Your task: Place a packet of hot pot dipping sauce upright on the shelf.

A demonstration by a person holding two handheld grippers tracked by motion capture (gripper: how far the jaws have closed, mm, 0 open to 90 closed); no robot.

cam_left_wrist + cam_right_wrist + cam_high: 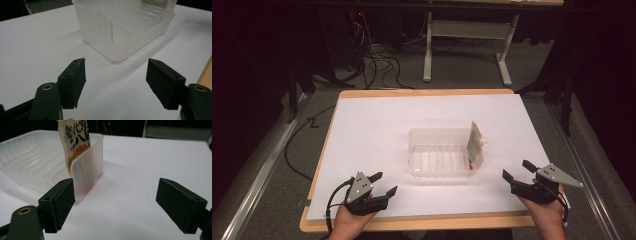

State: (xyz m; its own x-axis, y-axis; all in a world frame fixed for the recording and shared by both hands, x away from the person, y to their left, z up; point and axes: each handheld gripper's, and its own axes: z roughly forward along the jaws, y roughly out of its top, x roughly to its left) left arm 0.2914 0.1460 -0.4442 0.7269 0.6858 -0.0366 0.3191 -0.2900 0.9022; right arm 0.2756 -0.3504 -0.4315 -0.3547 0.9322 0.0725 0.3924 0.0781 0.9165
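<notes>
Near the middle of the white sheet (377,130) sits a translucent ribbed plastic container (439,152), and a printed pouch (474,145) stands upright inside it against its right wall, a small spout at its far top. Nothing lies between the container and either tool. At the near left the left gripper (379,183) rests over the sheet with its jaws spread wide and empty; at the near right the right gripper (518,170) is likewise wide open, holding nothing. Both point toward the container but stay apart from it. A wooden tabletop (422,222) edges the sheet; beyond it are grey carpet, tangled cables (377,62) and a white table frame (462,45) in a dark room.
</notes>
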